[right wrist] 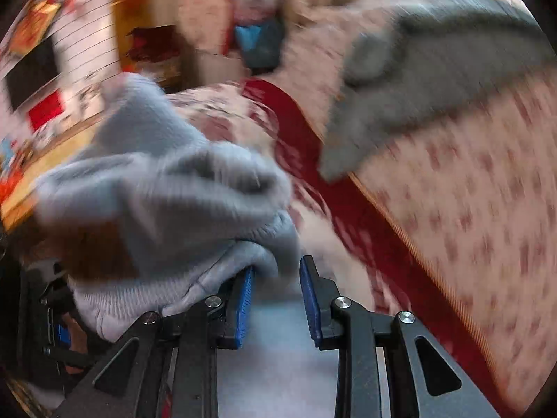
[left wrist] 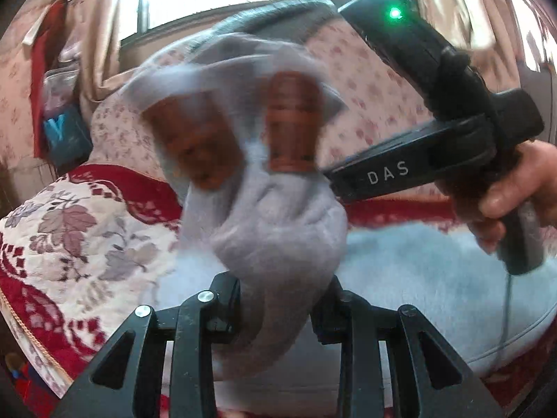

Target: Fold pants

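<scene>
The pants (left wrist: 278, 230) are light grey-blue fleece with brown patches. In the left wrist view a bunched part rises between the jaws of my left gripper (left wrist: 278, 313), which is shut on it; the rest lies on the bed (left wrist: 417, 271). The right gripper's black body (left wrist: 400, 170) shows at right, held by a hand. In the right wrist view my right gripper (right wrist: 275, 299) is open, its blue pads (right wrist: 310, 299) apart, with the pants (right wrist: 167, 191) bunched just left of and over the left pad. The view is blurred.
A red and cream floral bedspread (left wrist: 69, 237) covers the bed. A floral pillow (left wrist: 365, 97) and a grey cloth (right wrist: 400, 80) lie at the back. A bright window and curtains stand behind. A blue bag (left wrist: 66, 136) hangs at the left.
</scene>
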A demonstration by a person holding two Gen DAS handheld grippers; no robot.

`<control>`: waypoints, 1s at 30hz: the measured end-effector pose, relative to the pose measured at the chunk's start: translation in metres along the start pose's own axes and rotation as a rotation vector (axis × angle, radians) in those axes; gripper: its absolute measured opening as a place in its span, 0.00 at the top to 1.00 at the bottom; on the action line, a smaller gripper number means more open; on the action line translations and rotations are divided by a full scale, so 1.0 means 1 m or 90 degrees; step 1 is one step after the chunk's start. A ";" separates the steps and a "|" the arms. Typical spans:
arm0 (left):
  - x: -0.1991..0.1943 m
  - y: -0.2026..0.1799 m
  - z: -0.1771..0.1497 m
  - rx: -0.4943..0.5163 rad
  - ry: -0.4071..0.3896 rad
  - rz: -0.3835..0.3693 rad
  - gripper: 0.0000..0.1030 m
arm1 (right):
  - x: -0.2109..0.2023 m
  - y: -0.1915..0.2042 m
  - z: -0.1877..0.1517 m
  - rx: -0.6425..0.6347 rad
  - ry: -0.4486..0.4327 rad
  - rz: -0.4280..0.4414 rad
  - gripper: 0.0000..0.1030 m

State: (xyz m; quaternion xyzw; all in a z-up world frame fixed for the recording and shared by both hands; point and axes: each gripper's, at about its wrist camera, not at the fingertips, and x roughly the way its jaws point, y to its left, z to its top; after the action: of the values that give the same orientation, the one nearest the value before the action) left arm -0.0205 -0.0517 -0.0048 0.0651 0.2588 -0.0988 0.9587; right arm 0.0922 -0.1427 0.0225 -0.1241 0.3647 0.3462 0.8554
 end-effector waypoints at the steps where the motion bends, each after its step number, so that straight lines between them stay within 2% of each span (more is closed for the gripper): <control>1: 0.007 -0.010 -0.006 0.010 0.008 -0.003 0.68 | 0.005 -0.013 -0.015 0.034 0.017 -0.007 0.72; 4: 0.022 -0.038 -0.023 0.049 0.047 -0.018 0.47 | 0.015 -0.047 -0.056 0.116 0.083 -0.059 0.71; 5: 0.023 -0.045 -0.027 0.057 0.055 -0.023 0.36 | 0.014 -0.054 -0.063 0.134 0.096 -0.068 0.71; 7: 0.020 -0.056 -0.035 0.071 0.063 -0.048 0.24 | 0.003 -0.071 -0.082 0.169 0.113 -0.103 0.68; 10: 0.004 -0.057 -0.036 0.062 0.065 -0.098 0.24 | -0.025 -0.090 -0.093 0.217 0.098 -0.133 0.53; 11: -0.002 -0.055 -0.035 0.061 0.062 -0.106 0.23 | -0.035 -0.095 -0.093 0.231 0.084 -0.145 0.41; 12: -0.009 -0.050 -0.033 0.057 0.057 -0.115 0.22 | -0.046 -0.097 -0.091 0.242 0.065 -0.154 0.33; 15: -0.027 -0.027 -0.023 0.020 0.041 -0.126 0.17 | -0.079 -0.093 -0.079 0.263 -0.004 -0.146 0.31; 17: -0.029 -0.011 -0.014 -0.006 0.034 -0.110 0.14 | -0.087 -0.079 -0.066 0.263 -0.043 -0.094 0.29; 22: -0.007 0.017 -0.003 -0.077 0.050 -0.077 0.14 | -0.050 -0.041 -0.043 0.246 -0.024 -0.009 0.29; 23: -0.001 0.021 -0.002 -0.085 0.053 -0.072 0.14 | -0.038 -0.033 -0.038 0.229 -0.010 -0.013 0.30; 24: 0.005 0.023 -0.002 -0.092 0.060 -0.065 0.14 | -0.025 -0.027 -0.037 0.208 0.005 -0.041 0.31; 26: 0.021 0.024 -0.005 -0.105 0.092 -0.073 0.14 | -0.002 -0.019 -0.033 0.157 0.045 -0.133 0.31; 28: 0.035 0.024 -0.016 -0.117 0.129 -0.081 0.14 | 0.015 -0.016 -0.037 0.104 0.067 -0.198 0.31; 30: 0.035 0.018 -0.025 -0.096 0.125 -0.074 0.14 | 0.029 -0.028 -0.047 0.123 0.093 -0.188 0.31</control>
State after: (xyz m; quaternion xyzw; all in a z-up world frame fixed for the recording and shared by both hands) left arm 0.0011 -0.0356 -0.0433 -0.0131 0.3614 -0.1274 0.9236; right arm 0.1001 -0.1705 -0.0324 -0.1183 0.4354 0.1706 0.8760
